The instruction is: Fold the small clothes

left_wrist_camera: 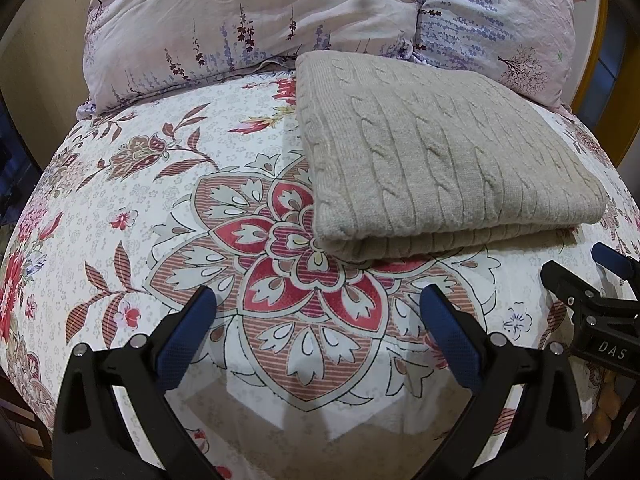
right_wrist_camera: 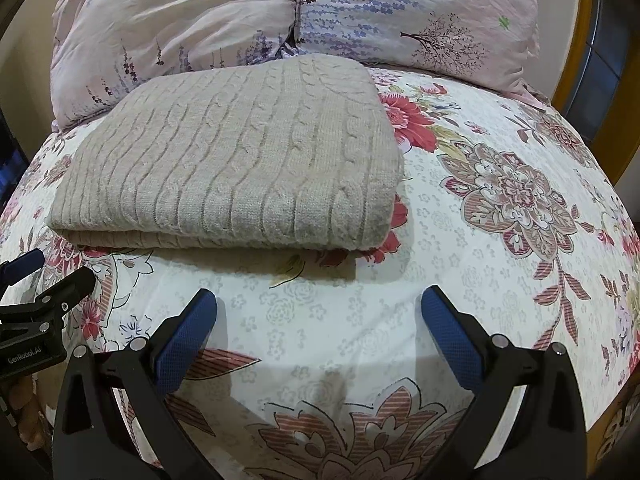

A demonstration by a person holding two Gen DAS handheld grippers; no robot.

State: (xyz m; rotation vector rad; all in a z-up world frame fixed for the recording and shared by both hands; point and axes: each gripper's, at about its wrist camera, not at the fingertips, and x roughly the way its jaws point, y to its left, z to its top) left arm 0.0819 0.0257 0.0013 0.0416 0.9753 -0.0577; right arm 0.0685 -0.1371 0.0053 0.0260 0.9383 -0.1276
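1. Your left gripper (left_wrist_camera: pixel 316 312) hovers over the floral bedsheet (left_wrist_camera: pixel 120 184), jaws spread, empty.
2. Your right gripper (right_wrist_camera: pixel 318 312) likewise.
3. The folded beige cable-knit sweater (right_wrist_camera: pixel 240 160) lies just ahead, before lavender-print pillows (right_wrist_camera: pixel 180 20).

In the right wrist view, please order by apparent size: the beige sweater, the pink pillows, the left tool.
1. Pink pillows, though partly cut off
2. Folded beige sweater, close to them, so unsure
3. Left tool, clearly smallest
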